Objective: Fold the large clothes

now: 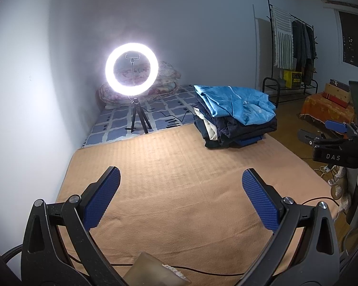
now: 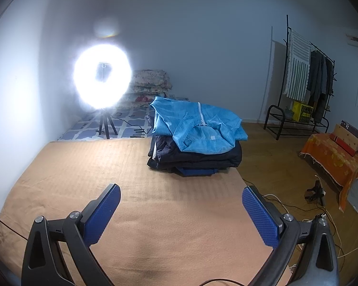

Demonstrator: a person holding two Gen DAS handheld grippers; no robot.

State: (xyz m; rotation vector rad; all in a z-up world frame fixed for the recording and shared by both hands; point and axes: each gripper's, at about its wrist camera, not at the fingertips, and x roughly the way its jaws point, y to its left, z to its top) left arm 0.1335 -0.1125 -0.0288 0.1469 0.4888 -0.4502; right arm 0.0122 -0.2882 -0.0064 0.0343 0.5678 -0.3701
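Left gripper (image 1: 181, 178) hangs over the tan blanket (image 1: 179, 166), fingers spread wide, nothing between them; right gripper (image 2: 181, 197) likewise agape and bare; the stack of clothes (image 2: 195, 143), light blue garment (image 2: 193, 124) on top, sits at the blanket's far right corner, well clear of both.

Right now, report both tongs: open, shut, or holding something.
Left tongs: open, holding nothing, above the blanket.
Right tongs: open, holding nothing, short of the clothes pile.
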